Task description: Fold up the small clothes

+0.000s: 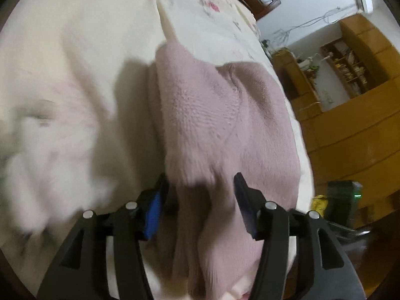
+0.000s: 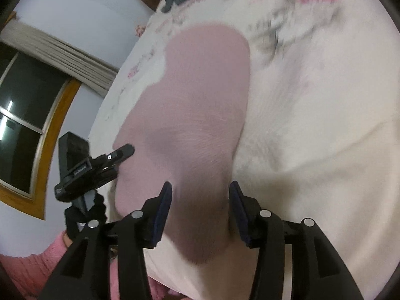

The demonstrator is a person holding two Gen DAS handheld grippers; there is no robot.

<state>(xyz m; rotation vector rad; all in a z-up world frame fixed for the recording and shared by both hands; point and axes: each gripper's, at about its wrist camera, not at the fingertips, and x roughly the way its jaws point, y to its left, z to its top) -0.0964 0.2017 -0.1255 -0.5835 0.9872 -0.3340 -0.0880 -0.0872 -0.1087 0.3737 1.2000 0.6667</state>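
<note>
pink garment (image 1: 225, 125) | between spread fingers | left hand-held gripper (image 1: 200, 200)

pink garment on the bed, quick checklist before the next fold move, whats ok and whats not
1. Left gripper open: ok, jaws apart with pink cloth between them.
2. Right gripper open: ok, jaws apart over the cloth.
3. Pink garment lying on the bedspread: ok.
4. Garment flat and smooth: not ok, the left wrist view shows bunched folds near the jaws.
5. Either gripper touching the cloth: cannot tell, both views are blurred.
6. Garment away from the bed edge: not ok, its side lies close to the edge in both views.
</note>
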